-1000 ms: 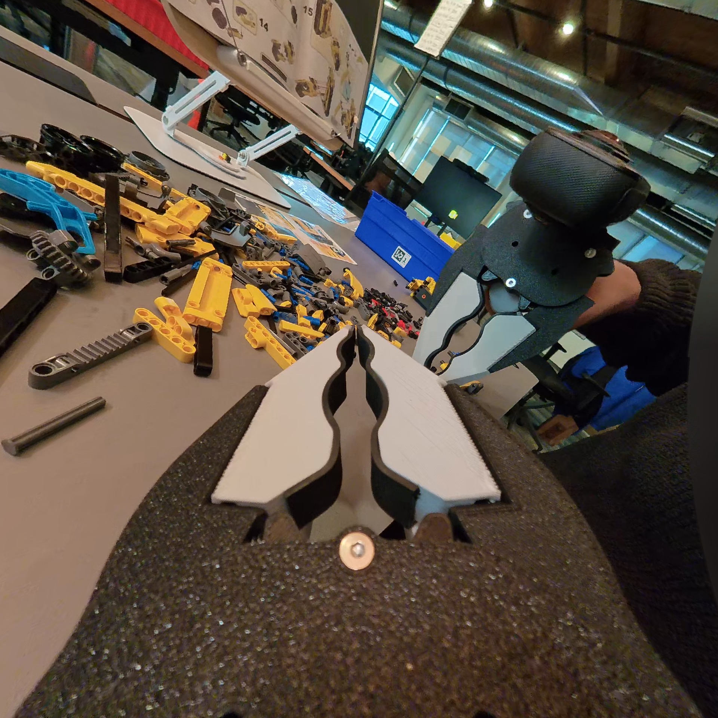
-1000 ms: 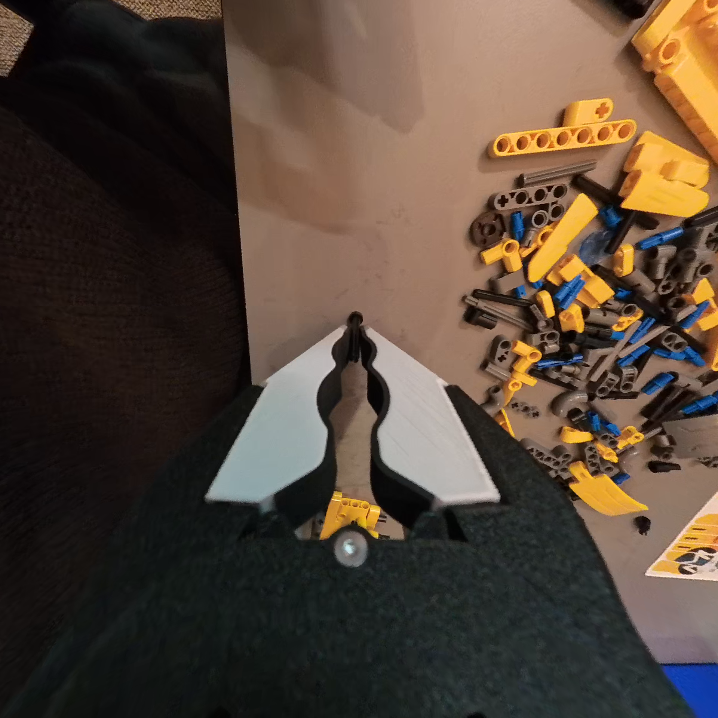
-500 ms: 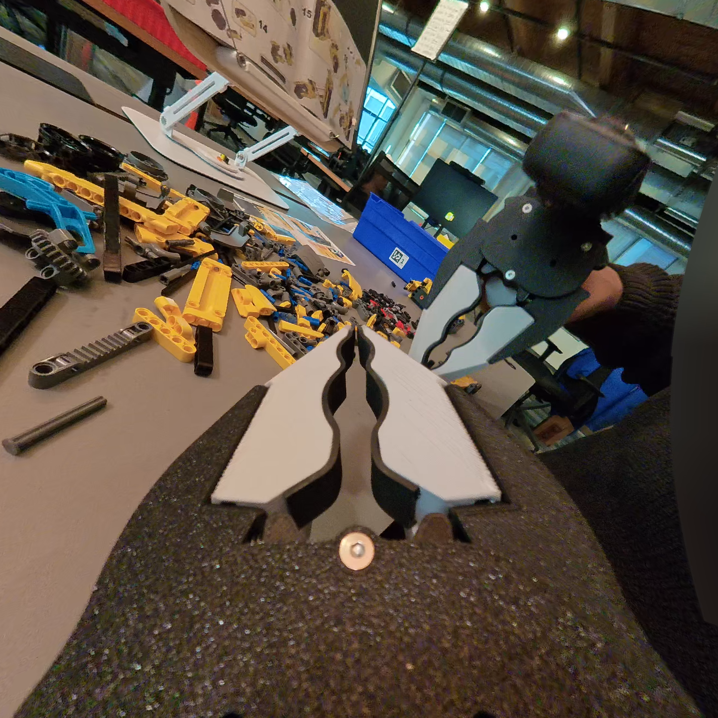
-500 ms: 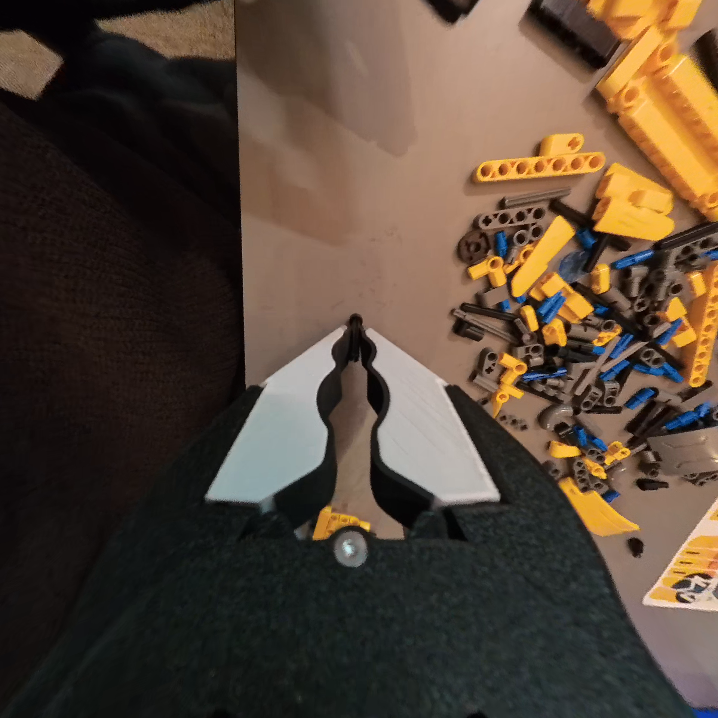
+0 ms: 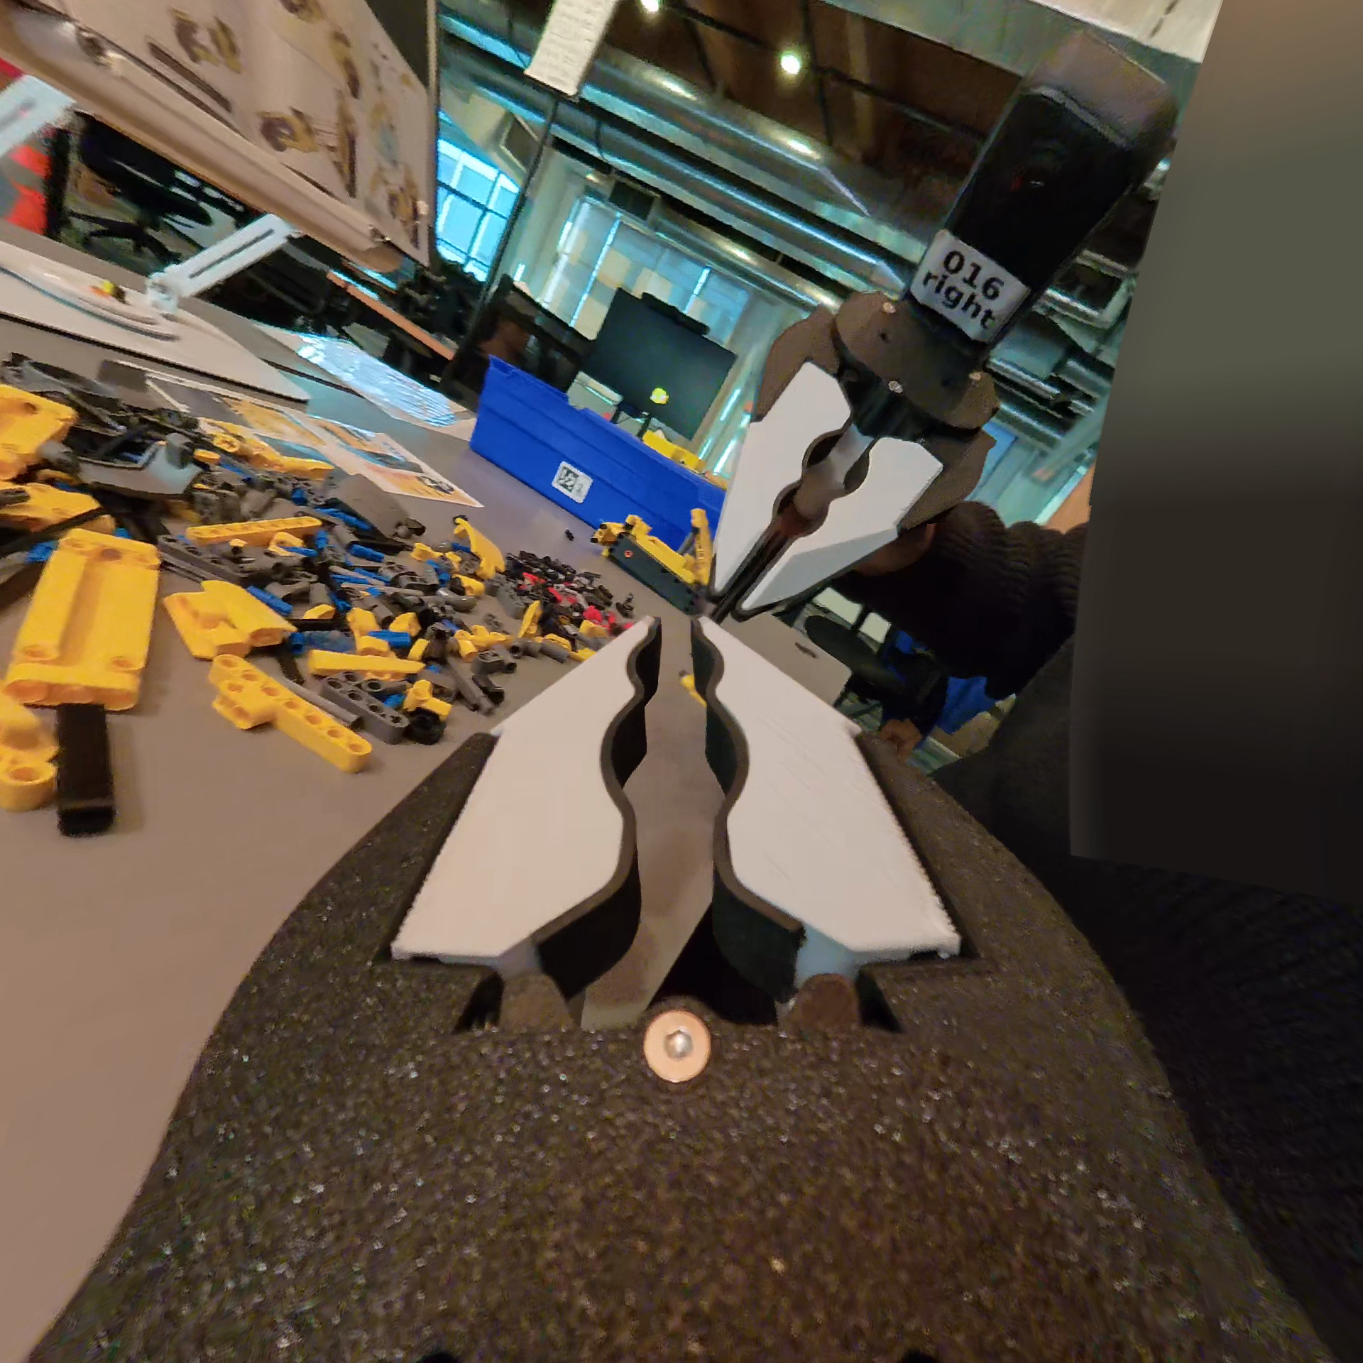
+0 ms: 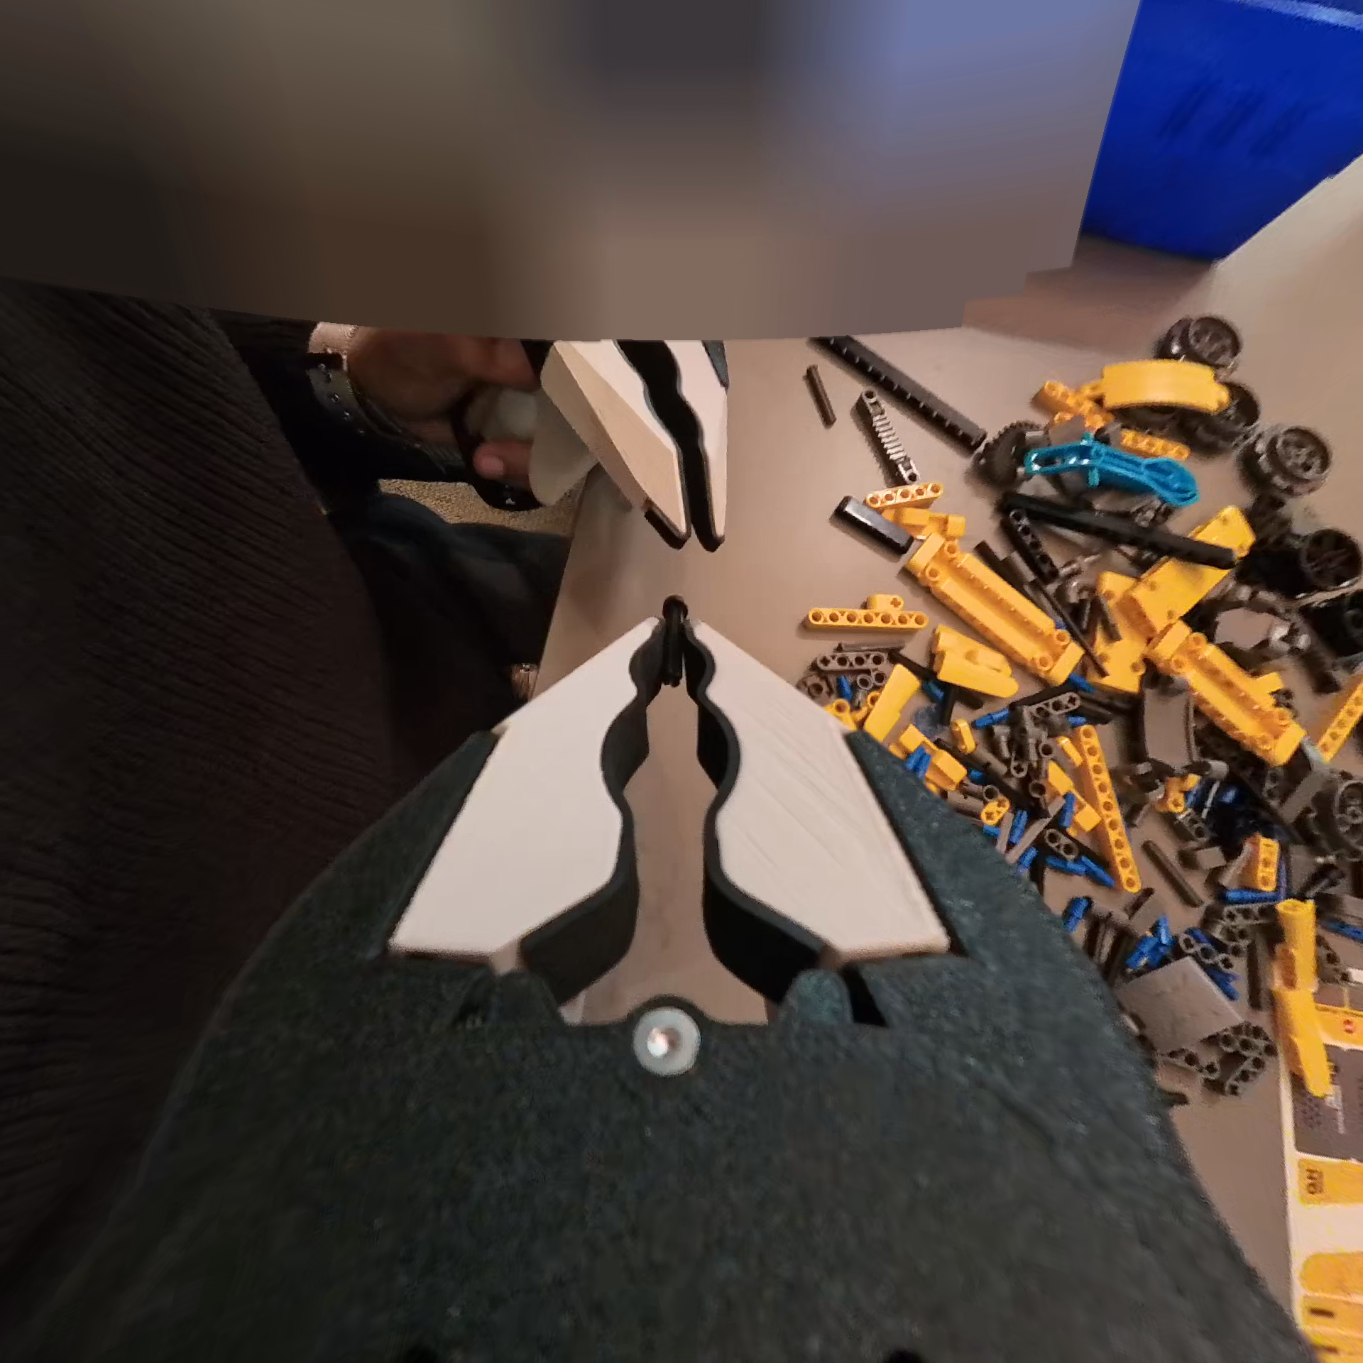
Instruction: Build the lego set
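Right hand-held gripper [image 6: 673, 628]: jaws clamped on a small black pin [image 6: 673, 653], held at the very fingertips above the desk [image 6: 737, 457] edge. The pin's long axis runs in line with the fingers; its free end sticks out past the tips toward the left hand-held gripper [image 5: 675, 634].

Left hand-held gripper: jaws narrowly apart, nothing between them. The two grippers' tips are near each other, not touching.

Loose yellow, grey and blue parts [image 6: 1069, 737] lie scattered beside both. A blue bin [image 5: 575, 450] stands beyond.
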A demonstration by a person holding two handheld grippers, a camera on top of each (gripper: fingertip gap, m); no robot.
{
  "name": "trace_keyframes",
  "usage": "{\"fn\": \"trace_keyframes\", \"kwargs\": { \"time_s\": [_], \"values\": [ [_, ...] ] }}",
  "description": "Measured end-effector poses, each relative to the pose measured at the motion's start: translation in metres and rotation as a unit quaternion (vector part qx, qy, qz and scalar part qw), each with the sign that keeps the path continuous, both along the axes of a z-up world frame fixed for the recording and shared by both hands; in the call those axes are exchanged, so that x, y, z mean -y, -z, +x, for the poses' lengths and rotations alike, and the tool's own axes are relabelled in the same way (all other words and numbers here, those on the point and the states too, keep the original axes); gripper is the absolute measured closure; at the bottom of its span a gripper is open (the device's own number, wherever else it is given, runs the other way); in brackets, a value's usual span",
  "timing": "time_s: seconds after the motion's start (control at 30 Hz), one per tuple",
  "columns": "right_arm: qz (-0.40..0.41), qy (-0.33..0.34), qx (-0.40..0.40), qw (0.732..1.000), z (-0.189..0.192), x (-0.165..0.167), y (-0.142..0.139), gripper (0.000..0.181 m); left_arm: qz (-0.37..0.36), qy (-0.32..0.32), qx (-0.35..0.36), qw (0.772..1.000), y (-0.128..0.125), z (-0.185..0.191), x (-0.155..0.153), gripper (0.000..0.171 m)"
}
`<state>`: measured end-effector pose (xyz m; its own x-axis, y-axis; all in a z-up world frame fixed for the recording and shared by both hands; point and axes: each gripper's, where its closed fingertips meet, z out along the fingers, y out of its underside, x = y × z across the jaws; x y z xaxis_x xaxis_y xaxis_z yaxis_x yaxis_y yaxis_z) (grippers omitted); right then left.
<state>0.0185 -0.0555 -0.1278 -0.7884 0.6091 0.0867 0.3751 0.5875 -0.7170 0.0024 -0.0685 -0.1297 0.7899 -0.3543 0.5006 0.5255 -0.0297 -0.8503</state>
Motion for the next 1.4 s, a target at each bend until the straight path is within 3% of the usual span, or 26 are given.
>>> {"fn": "trace_keyframes", "kwargs": {
  "time_s": [0.13, 0.53, 0.77, 0.97, 1.17, 1.3, 1.4],
  "values": [
    [-0.019, -0.011, -0.037, 0.999, 0.007, 0.006, -0.012, 0.177, 0.048, 0.085, 0.047, 0.994, -0.017, 0.021, 0.007, 0.16],
    [-0.054, -0.039, -0.092, 0.994, 0.026, 0.017, -0.029, 0.176, 0.069, 0.194, 0.12, 0.971, -0.026, 0.047, 0.01, 0.157],
    [-0.06, -0.026, -0.126, 0.99, 0.025, 0.01, -0.036, 0.177, 0.051, 0.183, 0.098, 0.977, -0.02, 0.05, 0.006, 0.157],
    [-0.064, 0.001, -0.169, 0.984, 0.013, -0.025, -0.048, 0.176, 0.037, 0.13, 0.029, 0.99, -0.018, 0.051, -0.002, 0.157],
    [-0.074, 0.035, -0.229, 0.97, -0.001, -0.073, -0.069, 0.177, -0.031, 0.073, -0.036, 0.996, -0.007, 0.045, -0.036, 0.157],
    [-0.082, 0.048, -0.281, 0.955, 0.001, -0.098, -0.087, 0.177, -0.058, 0.072, -0.062, 0.994, -0.017, 0.041, -0.062, 0.157],
    [-0.074, 0.068, -0.304, 0.947, 0.0, -0.121, -0.082, 0.178, -0.076, 0.059, -0.089, 0.991, -0.026, 0.034, -0.085, 0.157]
  ]
}}
